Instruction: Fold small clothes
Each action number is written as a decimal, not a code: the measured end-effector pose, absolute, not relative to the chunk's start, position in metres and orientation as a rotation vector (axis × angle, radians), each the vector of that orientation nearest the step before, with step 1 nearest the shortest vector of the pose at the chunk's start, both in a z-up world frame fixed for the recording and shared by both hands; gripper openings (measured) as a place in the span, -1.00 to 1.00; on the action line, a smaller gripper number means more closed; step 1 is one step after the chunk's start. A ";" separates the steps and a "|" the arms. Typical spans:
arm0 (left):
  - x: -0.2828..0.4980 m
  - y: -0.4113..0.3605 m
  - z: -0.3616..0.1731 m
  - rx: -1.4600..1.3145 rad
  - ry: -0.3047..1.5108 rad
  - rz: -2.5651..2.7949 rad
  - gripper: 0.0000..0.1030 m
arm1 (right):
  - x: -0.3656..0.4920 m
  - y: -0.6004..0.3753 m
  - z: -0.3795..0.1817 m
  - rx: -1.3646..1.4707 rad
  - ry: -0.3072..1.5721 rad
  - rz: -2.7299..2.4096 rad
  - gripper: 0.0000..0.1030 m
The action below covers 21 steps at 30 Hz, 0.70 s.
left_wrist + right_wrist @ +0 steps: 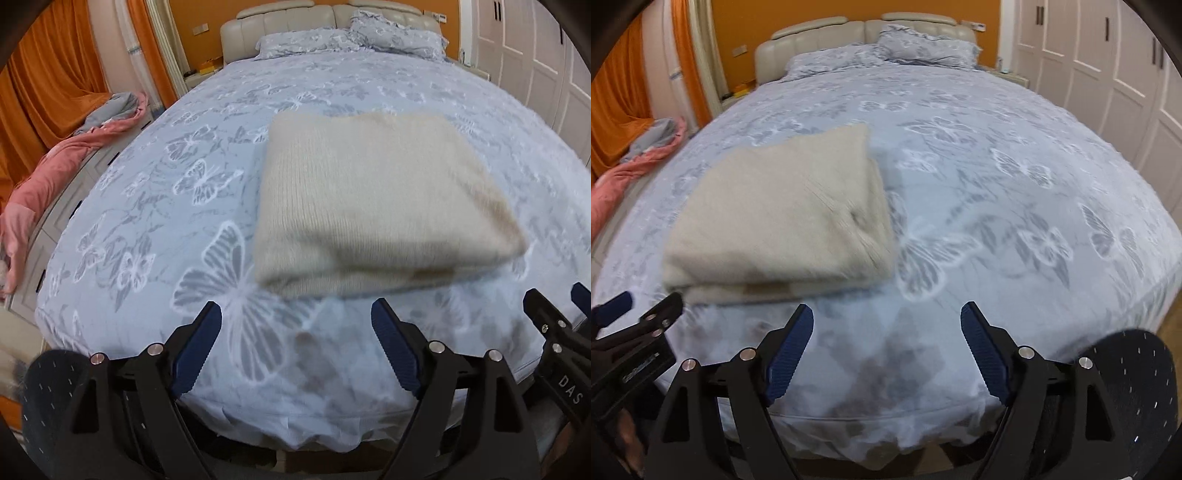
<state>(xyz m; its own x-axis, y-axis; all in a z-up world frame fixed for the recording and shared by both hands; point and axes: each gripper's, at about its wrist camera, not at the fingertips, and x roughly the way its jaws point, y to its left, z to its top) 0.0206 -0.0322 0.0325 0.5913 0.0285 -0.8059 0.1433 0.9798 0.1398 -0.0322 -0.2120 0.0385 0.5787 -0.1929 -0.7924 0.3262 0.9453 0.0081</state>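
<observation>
Left wrist view: folded cream knitted garment (380,206) lies flat on the butterfly-print blue-grey bedspread (177,206), near the foot edge of the bed. Left hand-held gripper (295,332) has jaws wide, nothing between them; right hand-held gripper (886,332) likewise wide and empty. Both sit just short of the garment's near fold, apart from it, tilted down over the foot edge.

Risk, judged: a low sweep across the near fold could snag the loose knit and spring the layers open, undoing the fold.
</observation>
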 end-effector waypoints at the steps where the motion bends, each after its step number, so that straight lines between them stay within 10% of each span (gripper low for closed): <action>1: 0.018 -0.031 0.027 0.191 0.943 -0.054 0.58 | -0.035 -0.211 0.033 0.158 0.909 -0.316 0.59; 21: 0.007 -0.028 -0.002 0.180 0.966 -0.036 0.68 | -0.034 -0.194 -0.004 0.153 1.008 -0.260 0.59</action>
<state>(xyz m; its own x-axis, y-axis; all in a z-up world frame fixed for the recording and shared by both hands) 0.0071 -0.0281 -0.0021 0.5688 0.0503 -0.8209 0.1104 0.9844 0.1368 -0.0336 -0.1943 -0.0044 0.5065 -0.1448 -0.8500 0.2850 0.9585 0.0066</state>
